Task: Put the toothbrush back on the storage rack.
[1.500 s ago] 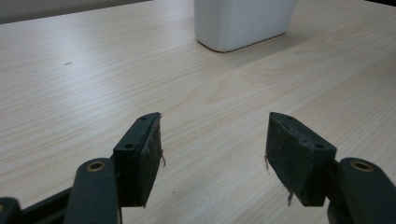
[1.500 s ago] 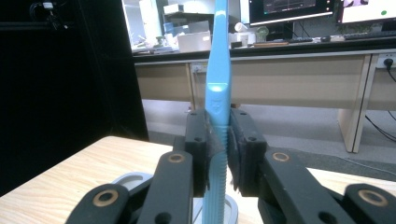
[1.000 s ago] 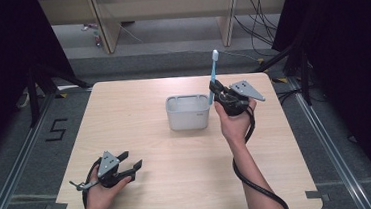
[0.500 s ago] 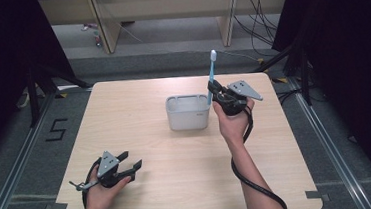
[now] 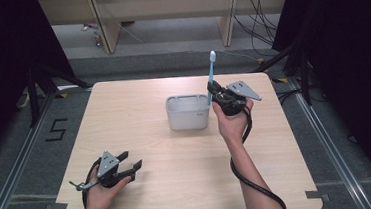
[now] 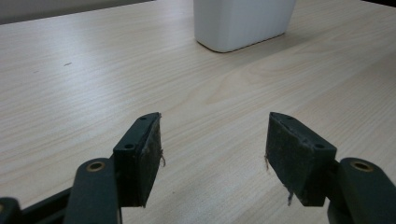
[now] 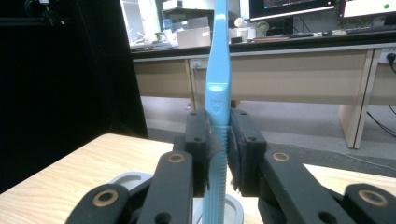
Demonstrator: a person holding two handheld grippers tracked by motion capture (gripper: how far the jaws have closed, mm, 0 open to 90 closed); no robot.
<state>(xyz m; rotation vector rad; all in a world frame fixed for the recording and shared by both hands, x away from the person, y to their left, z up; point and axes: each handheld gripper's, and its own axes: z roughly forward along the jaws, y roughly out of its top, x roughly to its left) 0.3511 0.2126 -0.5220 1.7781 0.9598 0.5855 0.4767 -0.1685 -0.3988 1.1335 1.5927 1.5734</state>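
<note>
A light blue toothbrush (image 5: 211, 75) stands upright, clamped between the pads of my right gripper (image 5: 214, 88) just above the right end of a grey holder cup (image 5: 188, 113) at the table's middle. In the right gripper view the toothbrush (image 7: 218, 93) rises between the two black jaws of the right gripper (image 7: 219, 154), with the holder's rim (image 7: 130, 179) below it. My left gripper (image 5: 130, 161) rests near the table's front left corner, open with nothing between its pads; the left gripper (image 6: 212, 144) faces the white-looking holder (image 6: 243, 21) across bare wood.
The wooden table (image 5: 141, 138) has free room around the holder and between both hands. A black cable (image 5: 252, 179) trails from the right gripper along the forearm. Desks and cables stand beyond the far edge.
</note>
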